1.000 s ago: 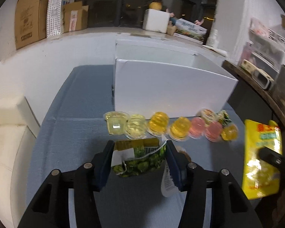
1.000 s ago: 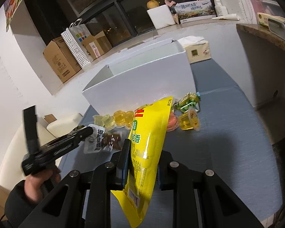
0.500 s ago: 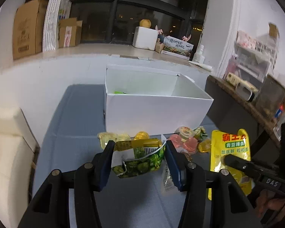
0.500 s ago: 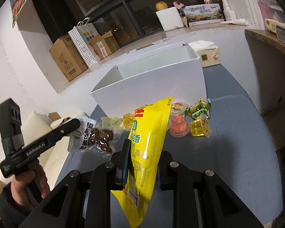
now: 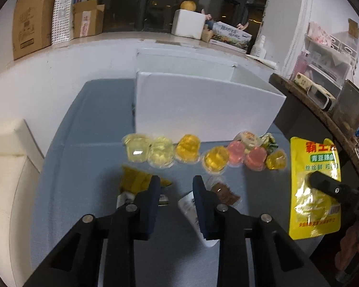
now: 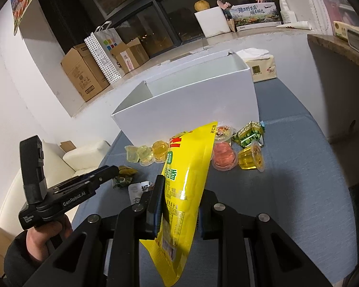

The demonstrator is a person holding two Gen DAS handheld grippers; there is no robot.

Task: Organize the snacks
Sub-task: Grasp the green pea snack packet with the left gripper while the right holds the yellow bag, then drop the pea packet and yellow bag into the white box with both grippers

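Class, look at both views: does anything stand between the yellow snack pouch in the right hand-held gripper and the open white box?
Only the row of jelly cups lies on the blue table before the white cardboard box, below the yellow snack pouch clamped in the right hand-held gripper; nothing visible covers the box's open top.

A blue-grey padded cloth [image 5: 88, 148] covers the table. On the far window ledge at the left stand brown cardboard boxes [image 5: 32, 19], with a white dotted paper bag [image 5: 68, 9] between them. Farther right on the ledge sits a white foam block [image 5: 188, 22] topped by a round yellow fruit [image 5: 188, 5], and beside it a long printed carton [image 5: 232, 34]. A tissue pack [image 6: 259, 68] lies on the far side of the table. At the left is a cream cushioned seat [image 5: 4, 157]. A dark wooden shelf [image 5: 308, 105] runs along the right.
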